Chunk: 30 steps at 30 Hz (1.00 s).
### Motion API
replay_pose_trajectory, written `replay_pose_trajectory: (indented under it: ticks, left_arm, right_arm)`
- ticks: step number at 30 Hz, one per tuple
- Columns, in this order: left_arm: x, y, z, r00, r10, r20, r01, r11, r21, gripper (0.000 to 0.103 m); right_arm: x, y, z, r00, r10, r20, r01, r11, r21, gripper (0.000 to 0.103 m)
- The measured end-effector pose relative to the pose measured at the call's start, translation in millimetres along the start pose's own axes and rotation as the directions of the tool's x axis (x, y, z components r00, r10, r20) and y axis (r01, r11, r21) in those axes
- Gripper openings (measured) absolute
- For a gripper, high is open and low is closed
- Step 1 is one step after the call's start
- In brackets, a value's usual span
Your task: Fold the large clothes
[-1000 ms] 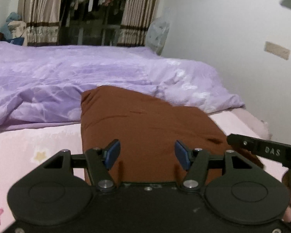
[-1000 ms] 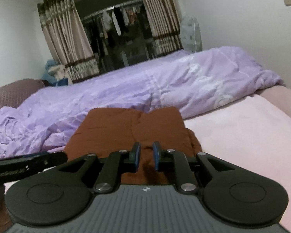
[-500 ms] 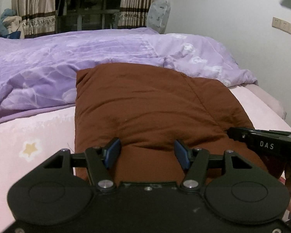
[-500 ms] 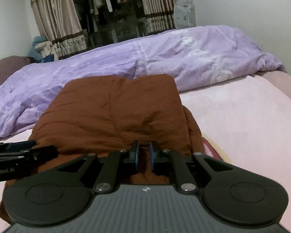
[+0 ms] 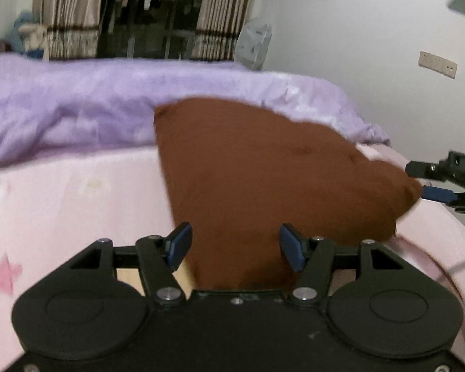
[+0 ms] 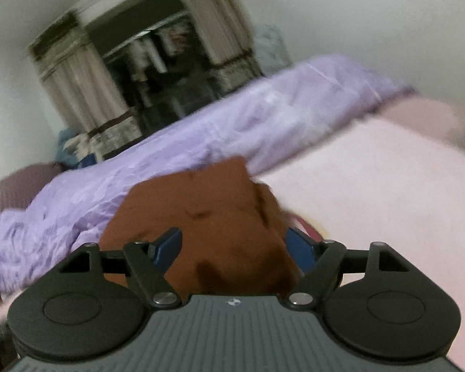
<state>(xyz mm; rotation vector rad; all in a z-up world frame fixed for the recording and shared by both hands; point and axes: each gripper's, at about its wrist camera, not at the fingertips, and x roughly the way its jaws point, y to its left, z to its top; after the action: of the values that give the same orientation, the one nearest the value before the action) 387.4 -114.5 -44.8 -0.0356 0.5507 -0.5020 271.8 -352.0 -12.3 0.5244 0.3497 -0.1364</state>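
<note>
A folded brown garment lies on the pink bed sheet; it also shows in the right wrist view. My left gripper is open, its jaws wide apart over the garment's near edge. My right gripper is open too, jaws spread on either side of the garment's near right part. The right gripper also shows in the left wrist view beside the garment's right corner. Both views are blurred by motion.
A rumpled purple duvet lies across the bed behind the garment. A white wall with a socket plate bounds the right. Curtains and a dark window stand at the back. The bed's front edge is under the left gripper.
My right gripper has opened and let go of the garment. Both grippers have pulled back and tilted, so the garment looks farther and the views are blurred.
</note>
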Motion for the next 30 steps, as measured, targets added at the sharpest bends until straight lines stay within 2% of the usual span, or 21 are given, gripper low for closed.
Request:
replay_pose_trajectory:
  ticks: [3,7,8,9,10,11,12,15,19,23,25,27,30]
  left_arm:
    - [7,-2,-17,0.999,-0.021,-0.050,0.020,1.000,-0.022,0.063]
    - [17,-8,-23,0.998,0.024,-0.055,-0.025,1.000,-0.006,0.061]
    - [19,-8,-22,0.997,0.041,-0.058,-0.042,0.999,-0.012,0.058]
    - [21,-7,-20,0.996,0.064,-0.065,-0.065,0.998,-0.017,0.044]
    - [22,-5,-19,0.994,0.083,-0.076,-0.085,0.996,-0.029,0.043]
    - [18,-2,-18,0.993,0.083,-0.078,-0.087,0.995,-0.052,0.042]
    - [14,2,-18,0.994,0.086,-0.069,-0.092,0.993,-0.079,0.040]
    - [14,10,-21,0.993,0.100,-0.066,-0.106,0.989,-0.099,0.042]
    - [30,22,-36,0.991,0.079,-0.112,-0.098,0.978,-0.182,0.047]
    - [26,23,-36,0.992,0.070,-0.108,-0.089,0.979,-0.184,0.047]
    - [20,25,-33,0.992,0.060,-0.116,-0.082,0.976,-0.201,0.047]
    - [9,25,-32,0.992,0.061,-0.111,-0.082,0.978,-0.192,0.049]
    - [-12,24,-28,0.990,0.106,-0.098,-0.119,0.983,-0.140,0.050]
  right_arm:
    - [13,-14,-8,0.996,0.034,-0.082,-0.026,0.995,0.095,0.081]
    - [25,-14,-13,0.992,0.080,-0.097,-0.065,0.986,0.151,0.080]
    - [29,-12,-12,0.992,0.073,-0.099,-0.058,0.987,0.148,0.075]
    - [31,-10,-12,0.994,0.056,-0.096,-0.041,0.989,0.144,0.056]
    - [32,-7,-11,0.994,0.053,-0.091,-0.040,0.990,0.136,0.035]
    - [30,-6,-8,0.996,0.053,-0.077,-0.042,0.990,0.132,0.027]
    - [26,-5,-6,0.996,0.058,-0.062,-0.050,0.991,0.124,0.024]
    - [23,-9,1,0.995,0.095,-0.034,-0.090,0.989,0.121,0.024]
    - [54,-31,-15,0.991,0.064,-0.119,-0.047,0.988,0.146,0.024]
    - [55,-51,-25,0.985,0.135,-0.105,-0.111,0.972,0.207,0.028]
    - [48,-53,-22,0.983,0.149,-0.108,-0.124,0.969,0.212,0.041]
    - [36,-51,-16,0.984,0.147,-0.100,-0.125,0.973,0.196,0.049]
    - [13,-44,-5,0.995,0.086,-0.053,-0.080,0.990,0.119,0.054]
